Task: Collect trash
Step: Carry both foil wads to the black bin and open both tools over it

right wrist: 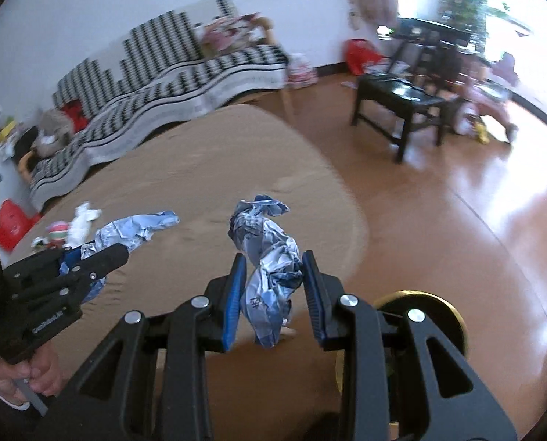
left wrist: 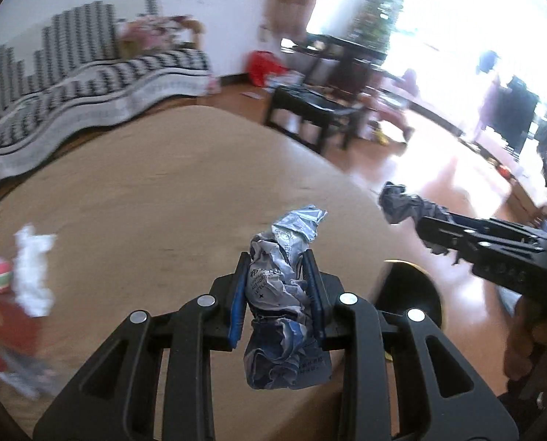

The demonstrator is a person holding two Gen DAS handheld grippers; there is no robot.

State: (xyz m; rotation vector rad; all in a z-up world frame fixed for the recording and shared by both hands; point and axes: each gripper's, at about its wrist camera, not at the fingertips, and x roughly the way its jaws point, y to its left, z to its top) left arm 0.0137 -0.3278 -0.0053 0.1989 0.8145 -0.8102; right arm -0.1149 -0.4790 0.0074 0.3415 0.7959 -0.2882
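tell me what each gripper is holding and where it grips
Left gripper pinches a crumpled blue-and-silver foil wrapper around its middle. Right gripper pinches another crumpled blue-and-white wrapper around its middle.

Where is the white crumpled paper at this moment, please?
The white crumpled paper lies on the beige rug, at the left in both views, beside a small red and green toy, ahead of the left gripper.

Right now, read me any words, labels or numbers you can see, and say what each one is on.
Left wrapper: Chinese characters and small Latin print, too crumpled and blurred to read.
Right wrapper: one printed character near the bottom, not legible.
Left gripper: raised lettering on its side, too small to read.
Right gripper: no text visible.
Red bag: pale marking, too blurred to read.
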